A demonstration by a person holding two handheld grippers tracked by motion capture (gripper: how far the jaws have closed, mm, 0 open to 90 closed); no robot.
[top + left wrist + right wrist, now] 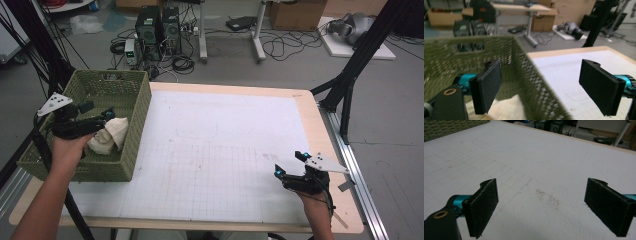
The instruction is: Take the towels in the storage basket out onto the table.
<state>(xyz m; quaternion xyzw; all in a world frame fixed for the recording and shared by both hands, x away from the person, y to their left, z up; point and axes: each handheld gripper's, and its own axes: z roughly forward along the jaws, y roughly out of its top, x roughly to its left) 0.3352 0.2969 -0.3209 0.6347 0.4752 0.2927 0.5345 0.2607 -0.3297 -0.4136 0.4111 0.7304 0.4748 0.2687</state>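
A green woven basket [137, 95] stands at the table's left edge, and a crumpled cream cloth [111, 135] lies inside it. My left gripper [98, 110] hovers open over the basket, just above the cloth, with nothing between its fingers. In the left gripper view the jaws stand wide apart around my left gripper [541, 85]; the basket [461, 55] wall runs between them and the cloth [501, 110] lies low below. My right gripper [289, 163] stands open and empty above the white gridded mat [215, 140] near the front right. It appears as my right gripper [541, 205] over the bare mat [536, 157].
The table's wooden rim [320, 130] borders the mat. A dark smudge [547, 197] marks the mat ahead of the right gripper. Black tripod legs [350, 75] stand off the right edge. Computers and cables [160, 35] lie on the floor beyond.
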